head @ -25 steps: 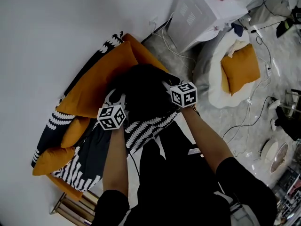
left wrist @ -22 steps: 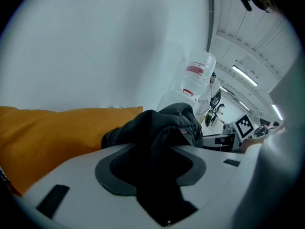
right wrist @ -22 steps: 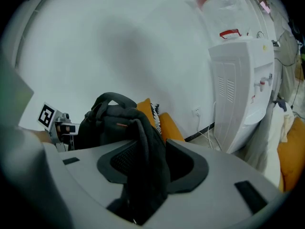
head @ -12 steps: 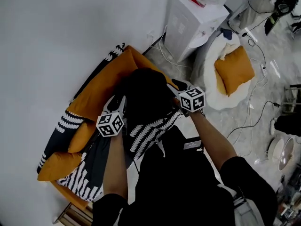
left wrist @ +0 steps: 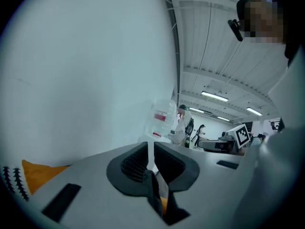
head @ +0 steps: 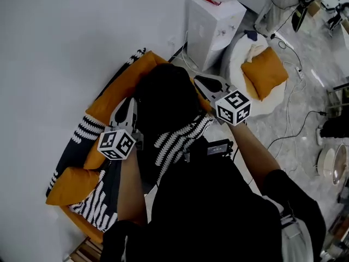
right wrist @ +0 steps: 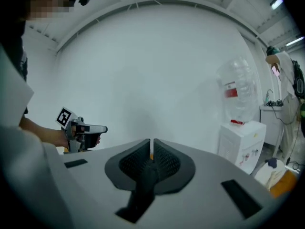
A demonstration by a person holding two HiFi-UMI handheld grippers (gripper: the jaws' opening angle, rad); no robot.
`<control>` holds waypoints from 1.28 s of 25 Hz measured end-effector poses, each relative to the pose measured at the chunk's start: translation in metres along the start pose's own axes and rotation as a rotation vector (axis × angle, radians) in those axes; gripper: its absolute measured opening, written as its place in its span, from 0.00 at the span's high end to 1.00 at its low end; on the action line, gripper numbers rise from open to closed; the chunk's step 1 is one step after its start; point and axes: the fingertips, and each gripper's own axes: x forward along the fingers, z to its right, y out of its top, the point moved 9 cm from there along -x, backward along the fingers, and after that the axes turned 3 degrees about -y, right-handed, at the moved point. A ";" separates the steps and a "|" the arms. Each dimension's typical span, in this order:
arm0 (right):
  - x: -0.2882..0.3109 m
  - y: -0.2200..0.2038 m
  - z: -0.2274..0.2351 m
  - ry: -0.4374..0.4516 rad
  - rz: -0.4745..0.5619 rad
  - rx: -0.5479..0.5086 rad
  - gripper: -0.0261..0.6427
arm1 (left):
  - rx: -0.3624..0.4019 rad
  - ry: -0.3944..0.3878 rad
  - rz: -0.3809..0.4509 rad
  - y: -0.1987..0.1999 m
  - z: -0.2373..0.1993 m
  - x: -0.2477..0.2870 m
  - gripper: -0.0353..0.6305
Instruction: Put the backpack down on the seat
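Both tools have come up off the black backpack (head: 163, 100) since a second ago, and their jaws have just been closing. Left tool (head: 130, 101): jaws down to a thin slit, nothing between them. Right tool (head: 200, 81): jaws almost together, also empty. Backpack lies on the orange seat (head: 115, 91) against the white wall (head: 65, 42), between the two tools. Black-and-white striped throw (head: 87, 130) drapes the seat's left side.

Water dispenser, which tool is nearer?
Right. The right tool is on the backpack's side toward the water dispenser; the left tool is on its far side. Both tools' jaws have just been closing, empty.
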 end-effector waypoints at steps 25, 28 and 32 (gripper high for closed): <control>-0.208 0.017 -0.105 -0.053 0.332 -0.035 0.92 | 0.140 -0.125 0.252 0.028 0.152 -0.139 0.92; -0.237 0.010 -0.103 -0.045 0.323 -0.028 0.92 | 0.140 -0.102 0.262 0.014 0.178 -0.149 0.92; -0.282 -0.002 -0.102 -0.034 0.327 -0.029 0.92 | 0.175 -0.082 0.251 -0.004 0.222 -0.164 0.93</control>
